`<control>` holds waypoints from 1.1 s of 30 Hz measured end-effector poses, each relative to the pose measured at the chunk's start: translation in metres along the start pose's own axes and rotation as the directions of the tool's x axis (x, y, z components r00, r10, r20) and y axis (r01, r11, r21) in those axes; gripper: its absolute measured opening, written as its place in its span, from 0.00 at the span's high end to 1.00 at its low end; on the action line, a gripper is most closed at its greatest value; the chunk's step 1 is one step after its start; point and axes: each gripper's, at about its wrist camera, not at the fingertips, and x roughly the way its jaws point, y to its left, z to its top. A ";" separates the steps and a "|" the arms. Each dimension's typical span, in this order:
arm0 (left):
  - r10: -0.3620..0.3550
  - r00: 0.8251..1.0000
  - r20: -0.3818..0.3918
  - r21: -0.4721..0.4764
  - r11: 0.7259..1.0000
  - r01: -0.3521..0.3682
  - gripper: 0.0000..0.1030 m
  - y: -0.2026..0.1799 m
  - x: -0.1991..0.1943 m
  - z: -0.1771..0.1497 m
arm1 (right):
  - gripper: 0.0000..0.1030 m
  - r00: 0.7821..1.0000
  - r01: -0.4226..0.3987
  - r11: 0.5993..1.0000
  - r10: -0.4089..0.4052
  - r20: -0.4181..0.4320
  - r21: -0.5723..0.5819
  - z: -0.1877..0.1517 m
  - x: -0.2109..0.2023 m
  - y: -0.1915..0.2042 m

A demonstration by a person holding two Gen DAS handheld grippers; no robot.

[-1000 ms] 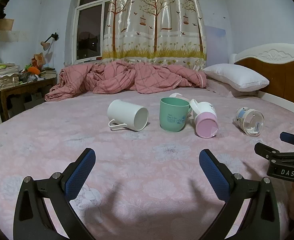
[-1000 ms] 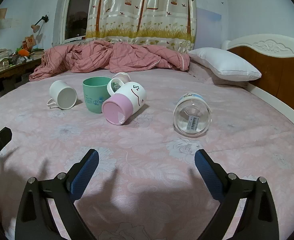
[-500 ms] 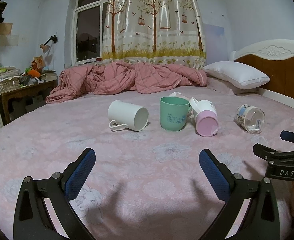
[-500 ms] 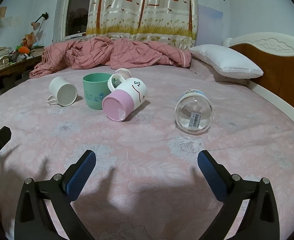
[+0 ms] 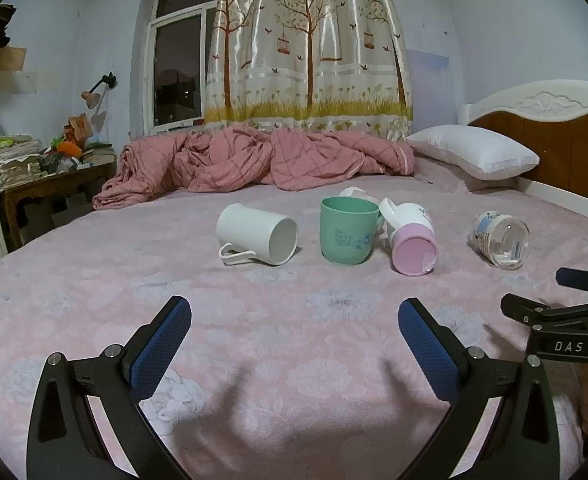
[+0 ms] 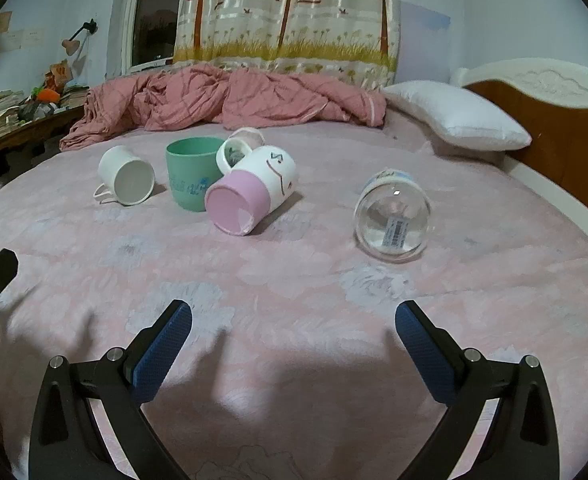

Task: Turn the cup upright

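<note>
Hovering low over the bed (image 6: 294,288), the right tool (image 6: 293,332) and left tool (image 5: 294,332) both gape wide, holding nothing. Ahead and slightly right of the right tool, the glass cup (image 6: 392,216) lies tipped, base toward it. Pinching its wall near the rim, then rotating slowly, should stand it steadily on soft bedding.

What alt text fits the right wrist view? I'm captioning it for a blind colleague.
Open right tongs hover over a pink bed holding four cups: a green cup upright, and a white mug, pink-and-white mug and clear jar on their sides.
</note>
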 end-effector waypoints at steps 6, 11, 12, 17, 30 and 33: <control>0.000 1.000 -0.005 -0.008 1.000 0.000 0.00 0.003 -0.002 -0.001 | 0.00 1.000 -0.011 0.999 0.011 -0.005 0.036 -0.001 0.002 -0.006; 0.004 1.000 -0.008 -0.021 1.000 -0.005 0.00 0.005 -0.002 0.000 | 0.00 1.000 -0.017 0.999 0.017 -0.011 0.032 -0.001 0.003 -0.005; 0.005 1.000 -0.010 -0.021 1.000 -0.005 0.00 0.005 -0.002 0.000 | 0.00 1.000 -0.024 0.999 0.025 -0.011 0.035 -0.001 0.004 -0.006; 0.007 1.000 -0.004 -0.027 1.000 -0.007 0.00 0.006 -0.003 0.001 | 0.00 1.000 -0.023 0.999 0.024 -0.016 0.048 -0.002 0.003 -0.006; 0.006 1.000 -0.020 -0.027 1.000 -0.006 0.00 0.008 0.001 0.001 | 0.00 1.000 -0.010 0.999 0.009 0.005 0.034 -0.003 -0.002 -0.005; 0.005 1.000 -0.018 -0.031 1.000 -0.006 0.00 0.008 0.001 0.002 | 0.00 1.000 -0.004 1.000 0.003 0.011 0.028 -0.003 -0.004 -0.003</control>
